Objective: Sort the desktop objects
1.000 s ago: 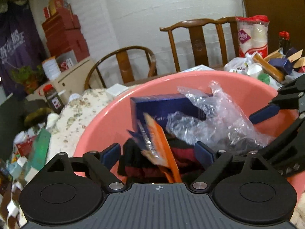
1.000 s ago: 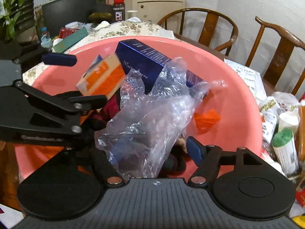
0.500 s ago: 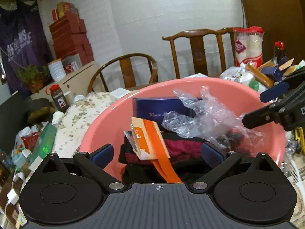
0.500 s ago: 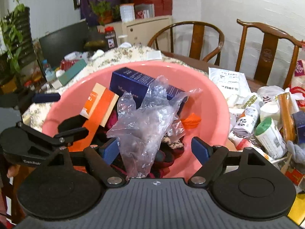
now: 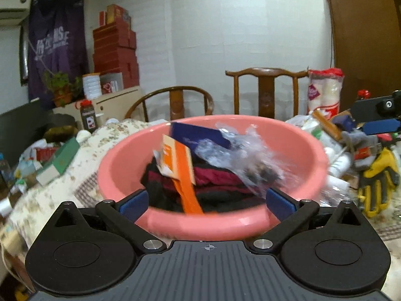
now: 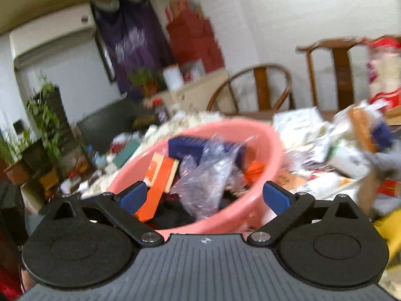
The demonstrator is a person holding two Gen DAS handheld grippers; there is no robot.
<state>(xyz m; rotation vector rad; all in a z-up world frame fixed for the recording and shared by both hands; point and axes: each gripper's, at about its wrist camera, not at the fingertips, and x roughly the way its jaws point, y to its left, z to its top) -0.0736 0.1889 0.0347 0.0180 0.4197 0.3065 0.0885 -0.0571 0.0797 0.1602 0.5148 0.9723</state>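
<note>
With both my left gripper [image 5: 208, 202] and right gripper [image 6: 204, 195] spread and empty, the pink basin [image 5: 310, 150] sits dead ahead; unsorted clutter [image 5: 333, 135] beyond its right rim lies nearer my right.

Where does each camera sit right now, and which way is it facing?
Left wrist: on the left tongs, facing the pink basin and chairs beyond; its own open fingers show, plus the right tongs at the right edge.
Right wrist: on the right tongs, blurred, facing the basin with clutter to its right; only its own open fingers show.
Shared: the basin, blue box and plastic bag.
</note>
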